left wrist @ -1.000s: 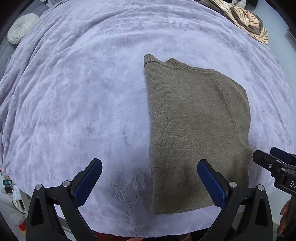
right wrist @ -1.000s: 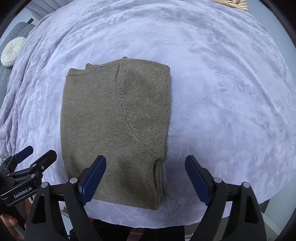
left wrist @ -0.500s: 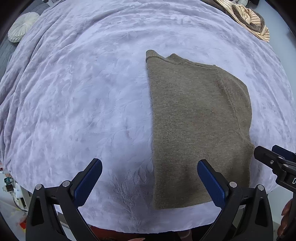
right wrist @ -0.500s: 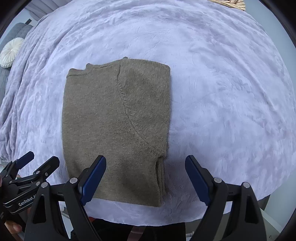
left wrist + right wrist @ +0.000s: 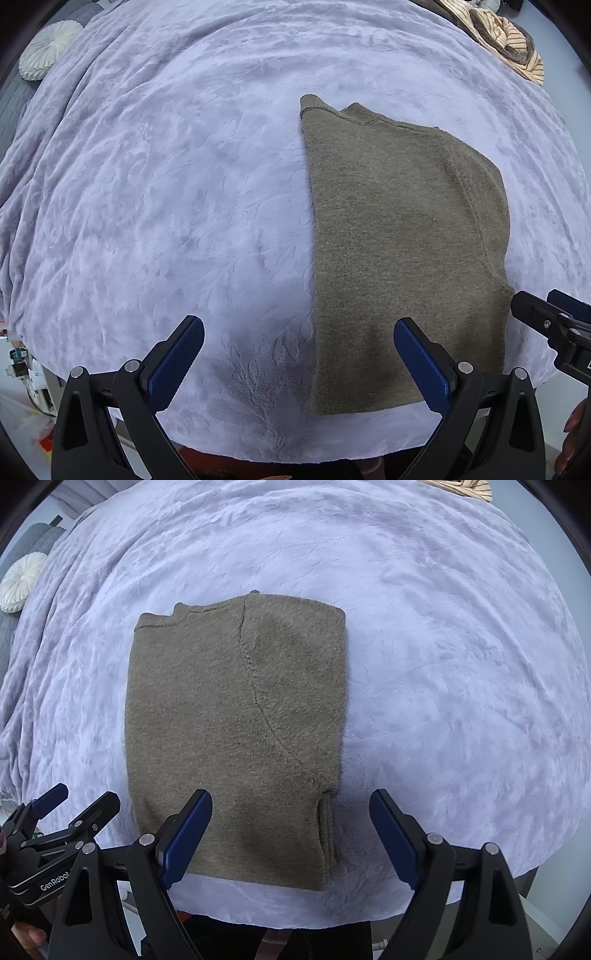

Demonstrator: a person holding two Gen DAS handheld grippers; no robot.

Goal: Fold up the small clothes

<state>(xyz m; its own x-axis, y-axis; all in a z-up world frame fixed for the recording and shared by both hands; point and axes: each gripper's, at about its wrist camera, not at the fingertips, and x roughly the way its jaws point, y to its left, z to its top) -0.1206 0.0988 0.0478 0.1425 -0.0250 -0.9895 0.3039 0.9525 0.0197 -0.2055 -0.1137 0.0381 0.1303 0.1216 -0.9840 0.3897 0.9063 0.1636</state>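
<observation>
At the bottom of each view, the left gripper and right gripper hung with jaws spread, empty. Beyond them the folded sweater lay flat mid-frame on the bed. Both had crept slightly nearer its front hem, probably readying another fold.

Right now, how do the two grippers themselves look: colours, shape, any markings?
Both the left gripper and the right gripper have black angular frames with silver screws and blue ribbed pads. White "GenRobot" lettering marks the left one in the right wrist view.
</observation>
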